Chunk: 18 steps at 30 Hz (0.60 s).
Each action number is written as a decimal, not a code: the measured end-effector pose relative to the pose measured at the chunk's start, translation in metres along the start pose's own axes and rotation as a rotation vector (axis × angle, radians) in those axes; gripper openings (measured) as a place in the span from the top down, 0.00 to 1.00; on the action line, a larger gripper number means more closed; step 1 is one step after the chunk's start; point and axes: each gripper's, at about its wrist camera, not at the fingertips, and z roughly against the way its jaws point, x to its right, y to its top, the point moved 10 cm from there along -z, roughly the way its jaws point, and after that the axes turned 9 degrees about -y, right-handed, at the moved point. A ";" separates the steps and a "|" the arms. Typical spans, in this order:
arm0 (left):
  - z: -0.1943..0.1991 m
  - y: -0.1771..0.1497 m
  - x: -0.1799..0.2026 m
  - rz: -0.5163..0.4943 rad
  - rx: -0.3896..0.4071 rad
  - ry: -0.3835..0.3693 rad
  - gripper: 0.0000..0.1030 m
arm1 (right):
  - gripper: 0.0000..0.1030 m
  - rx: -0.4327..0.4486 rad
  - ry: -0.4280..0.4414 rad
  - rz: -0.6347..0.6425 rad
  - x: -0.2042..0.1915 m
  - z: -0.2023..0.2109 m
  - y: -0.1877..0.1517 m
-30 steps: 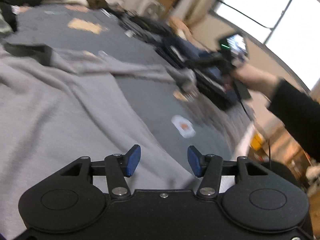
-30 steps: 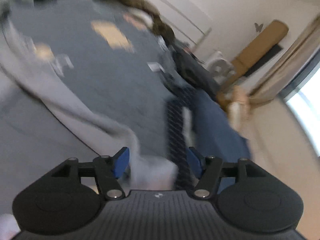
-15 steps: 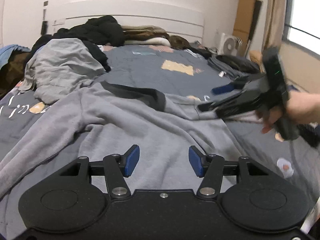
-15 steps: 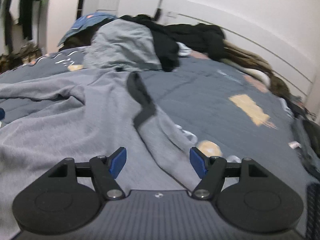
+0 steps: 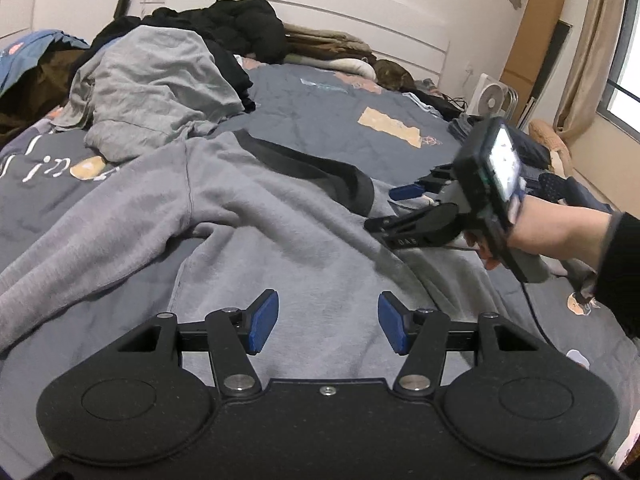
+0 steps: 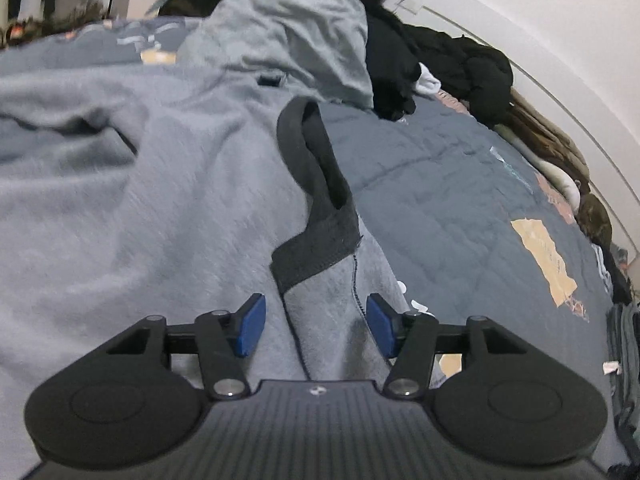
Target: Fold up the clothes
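Sweatshirt (image 5: 248,240) first: it lies spread and rumpled across the middle of the bed (image 5: 360,108), grey, its dark collar (image 6: 316,184) pointing up toward the headboard end, one sleeve trailing off toward the bed's left edge.

As I judge it, the step in hand is taking hold near the collar with my right claw (image 6: 312,324) so the top can be squared before any fold. To do that well I should bite the grey cloth just beside the collar band, both layers if I can, and keep the pull low and level along the bed so the body slides flat and does not bunch. My left claw (image 5: 328,326) ought to pin or grip the lower body at the same time (otherwise the whole thing just drags).

Right claw: jaws have just been closing, yet the pads stand apart, a ridge of grey cloth and its seam lying between them, not pinched so far as I can see. It tips downward at the cloth, close over the shoulder by the collar. From the left camera I see my right hand (image 5: 552,236) reaching in from the bed's right edge, sleeve dark, wrist roughly level.

Left claw: pads apart, nothing between them, hanging over the sweatshirt's body and angled down.

Beyond, a second grey garment (image 5: 156,88) and dark clothes (image 5: 240,24) heap near the headboard.
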 end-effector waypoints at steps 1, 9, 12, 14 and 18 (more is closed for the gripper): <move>0.000 0.000 0.000 -0.001 -0.004 0.000 0.47 | 0.59 -0.008 -0.002 -0.006 0.003 -0.005 0.000; -0.008 -0.006 -0.002 0.008 -0.045 0.002 0.47 | 0.98 0.006 0.028 -0.304 0.072 -0.011 0.007; -0.012 -0.009 -0.004 0.020 -0.056 -0.004 0.47 | 0.98 -0.005 -0.037 -0.331 0.102 -0.019 0.008; -0.015 -0.012 -0.005 0.015 -0.065 0.006 0.47 | 0.99 0.010 -0.092 -0.317 0.119 -0.027 0.017; -0.018 -0.013 -0.009 0.019 -0.073 0.012 0.47 | 0.99 0.037 -0.204 -0.286 0.153 -0.043 0.035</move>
